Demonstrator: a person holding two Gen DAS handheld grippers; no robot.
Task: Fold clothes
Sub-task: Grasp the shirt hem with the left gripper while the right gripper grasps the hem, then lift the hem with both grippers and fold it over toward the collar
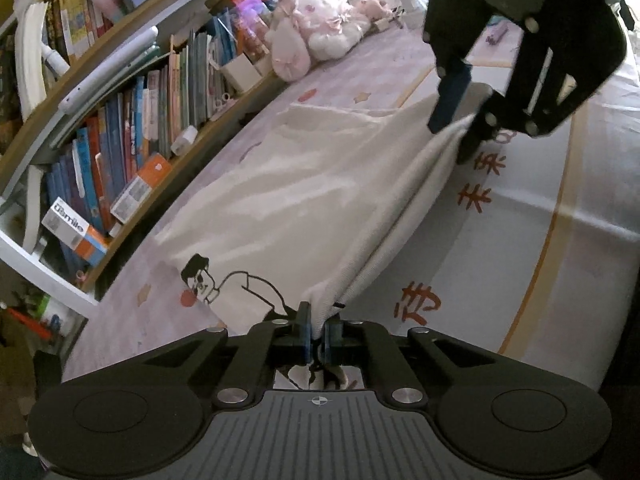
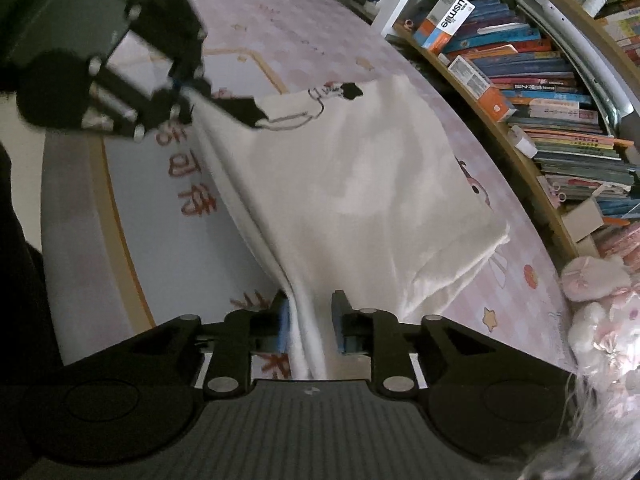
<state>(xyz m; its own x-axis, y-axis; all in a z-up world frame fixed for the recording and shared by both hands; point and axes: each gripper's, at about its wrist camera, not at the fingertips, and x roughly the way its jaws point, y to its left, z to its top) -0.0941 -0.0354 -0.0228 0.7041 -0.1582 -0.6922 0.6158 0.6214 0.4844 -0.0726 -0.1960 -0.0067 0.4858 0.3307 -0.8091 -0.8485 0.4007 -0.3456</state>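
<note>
A white garment (image 1: pixel 288 196) with a black line drawing lies on the bed, its near edge lifted between both grippers. My left gripper (image 1: pixel 317 334) is shut on one corner of the garment. It also shows in the right wrist view (image 2: pixel 186 90) at the far corner. My right gripper (image 2: pixel 310 320) has its jaws apart, with the folded edge of the garment (image 2: pixel 348 184) running between them. In the left wrist view the right gripper (image 1: pixel 456 130) is at the other end of the lifted edge.
The bed sheet (image 1: pixel 520 220) is pale with red characters and an orange line. A bookshelf (image 1: pixel 120 128) packed with books runs along the far side. Pink plush toys (image 1: pixel 320 28) lie at the bed's end, also in the right wrist view (image 2: pixel 600 312).
</note>
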